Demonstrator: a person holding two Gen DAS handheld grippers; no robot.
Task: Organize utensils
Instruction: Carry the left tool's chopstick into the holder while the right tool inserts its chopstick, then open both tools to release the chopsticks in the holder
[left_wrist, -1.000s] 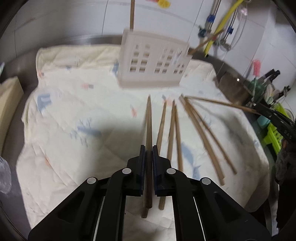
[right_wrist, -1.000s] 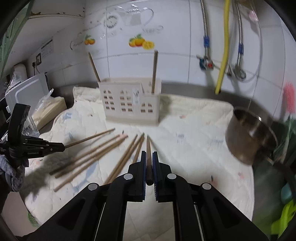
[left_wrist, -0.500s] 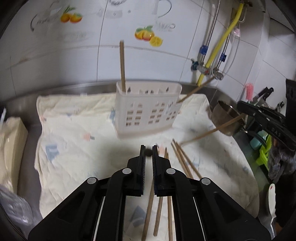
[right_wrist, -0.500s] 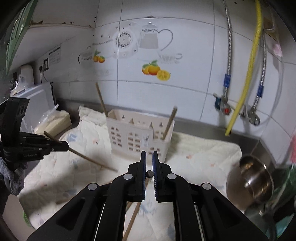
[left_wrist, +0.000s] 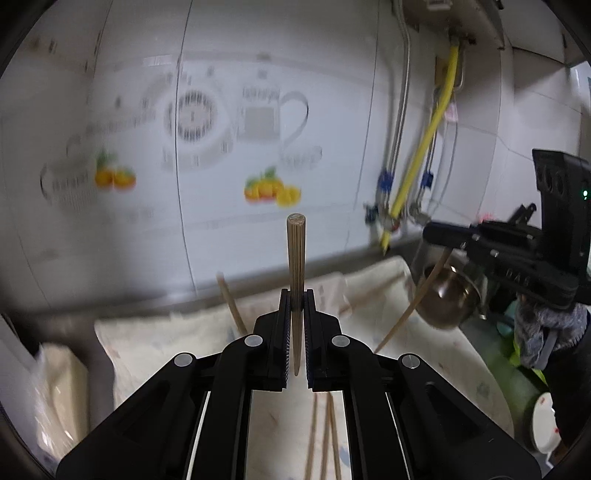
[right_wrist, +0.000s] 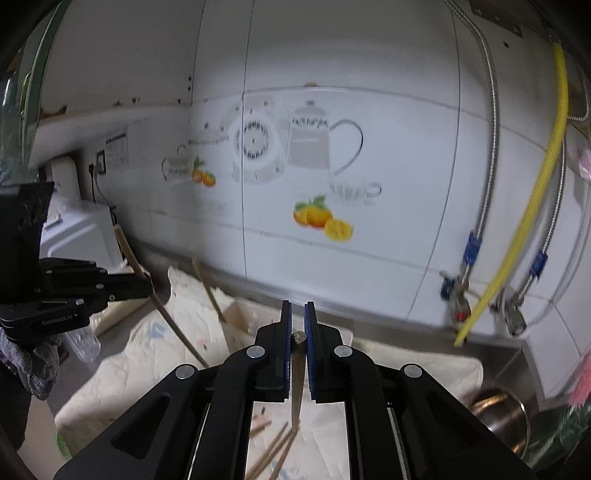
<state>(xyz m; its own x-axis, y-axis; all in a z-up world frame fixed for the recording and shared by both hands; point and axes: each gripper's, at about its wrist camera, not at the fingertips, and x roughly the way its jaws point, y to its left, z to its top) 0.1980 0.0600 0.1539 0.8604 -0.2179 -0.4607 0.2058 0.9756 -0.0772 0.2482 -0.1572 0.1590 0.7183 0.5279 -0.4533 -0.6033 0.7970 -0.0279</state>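
Both grippers have come up off the cloth since a second ago, each carrying a chopstick, and the tiled wall now fills both views. Left gripper (left_wrist: 295, 306) is clamped tight on its chopstick (left_wrist: 296, 258), which stands upright between the jaws with its blunt end high. Right gripper (right_wrist: 297, 314) is closed just as tight on the other chopstick (right_wrist: 297, 354), blunt end at the pads, tip hanging down. Below them, loose chopsticks (right_wrist: 273, 454) lie on the pale quilted cloth (right_wrist: 147, 354). One corner of the white utensil holder (right_wrist: 240, 325) peeks out, with a stick leaning in it. A steel pot (left_wrist: 448, 302) sits to the right.
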